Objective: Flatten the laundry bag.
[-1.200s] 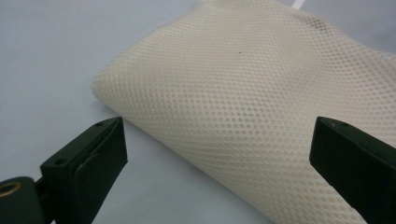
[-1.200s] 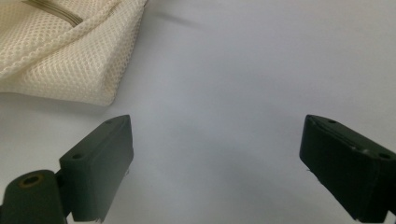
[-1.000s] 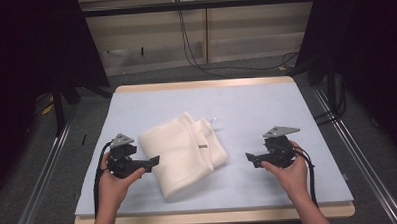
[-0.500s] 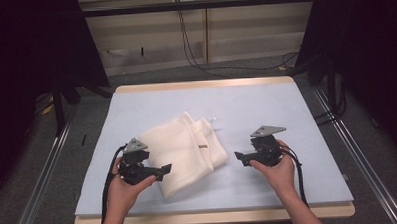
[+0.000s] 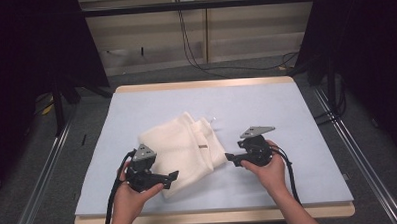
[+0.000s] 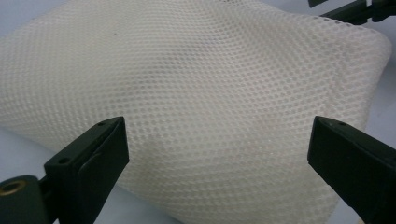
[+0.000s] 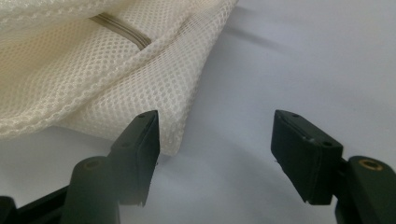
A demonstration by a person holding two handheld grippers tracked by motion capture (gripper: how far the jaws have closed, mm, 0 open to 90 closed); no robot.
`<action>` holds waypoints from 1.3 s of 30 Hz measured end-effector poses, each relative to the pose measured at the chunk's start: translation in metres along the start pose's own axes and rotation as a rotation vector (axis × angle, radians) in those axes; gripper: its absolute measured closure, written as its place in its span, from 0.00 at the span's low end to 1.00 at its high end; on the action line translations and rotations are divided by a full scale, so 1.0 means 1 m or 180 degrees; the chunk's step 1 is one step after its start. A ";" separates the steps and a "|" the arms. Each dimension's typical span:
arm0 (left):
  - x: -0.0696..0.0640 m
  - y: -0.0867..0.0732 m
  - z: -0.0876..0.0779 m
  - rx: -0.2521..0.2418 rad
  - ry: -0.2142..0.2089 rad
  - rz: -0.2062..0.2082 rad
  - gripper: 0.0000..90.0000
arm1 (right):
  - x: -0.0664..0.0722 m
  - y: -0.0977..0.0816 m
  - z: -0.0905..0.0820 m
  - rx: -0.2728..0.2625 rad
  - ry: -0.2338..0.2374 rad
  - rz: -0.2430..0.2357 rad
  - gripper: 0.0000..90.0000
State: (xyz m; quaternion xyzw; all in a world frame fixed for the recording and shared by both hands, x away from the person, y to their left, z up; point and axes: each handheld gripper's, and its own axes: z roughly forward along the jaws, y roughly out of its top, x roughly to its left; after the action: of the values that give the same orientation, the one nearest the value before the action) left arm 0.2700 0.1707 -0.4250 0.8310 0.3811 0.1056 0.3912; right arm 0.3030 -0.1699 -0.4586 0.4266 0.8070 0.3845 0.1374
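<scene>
A folded cream mesh cloth (image 5: 182,142) lies on the light blue mat (image 5: 266,109), a small striped tab (image 5: 202,146) near its right edge. My left gripper (image 5: 174,177) sits at the cloth's near-left edge. In the left gripper view its jaws (image 6: 217,144) stand wide open over the mesh (image 6: 210,70). My right gripper (image 5: 229,157) is at the cloth's right corner, open. Its jaws (image 7: 215,135) have just been closing a little, and the mesh corner (image 7: 177,116) lies beside one jaw without being pinched. The tab (image 7: 119,29) shows farther along the cloth.
The mat covers a wooden table whose edge (image 5: 215,217) runs along the front. Metal rails (image 5: 39,182) flank the table on the floor. Cables (image 5: 194,47) hang at the back wall. Dark curtains stand at both sides.
Both hands have moved inward toward the cloth. The left gripper now reaches its near-left edge, and the right gripper has come up to its right corner.
</scene>
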 end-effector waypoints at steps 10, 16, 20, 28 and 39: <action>-0.021 -0.001 0.008 0.0030 -0.0084 0.0103 0.05 | 0.005 0.001 0.000 0.0021 0.0055 0.0115 0.42; -0.028 -0.001 0.013 0.0078 -0.0033 0.0139 0.03 | 0.011 0.001 0.007 0.0035 0.0145 0.0128 0.42; -0.028 -0.001 0.016 0.0095 -0.0038 0.0178 0.02 | 0.011 0.001 0.010 0.0050 0.0167 0.0137 0.42; -0.034 -0.003 0.023 0.0173 0.0027 0.0254 0.02 | 0.011 0.002 0.014 0.0075 0.0258 0.0222 0.43; -0.046 -0.004 0.033 0.0175 0.0016 0.0351 0.01 | 0.015 0.002 0.018 0.0086 0.0337 0.0136 0.49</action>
State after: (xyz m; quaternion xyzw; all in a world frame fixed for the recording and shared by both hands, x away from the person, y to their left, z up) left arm 0.2520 0.1205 -0.4442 0.8609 0.3384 0.1185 0.3609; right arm 0.3050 -0.1480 -0.4673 0.4246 0.8090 0.3984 0.0805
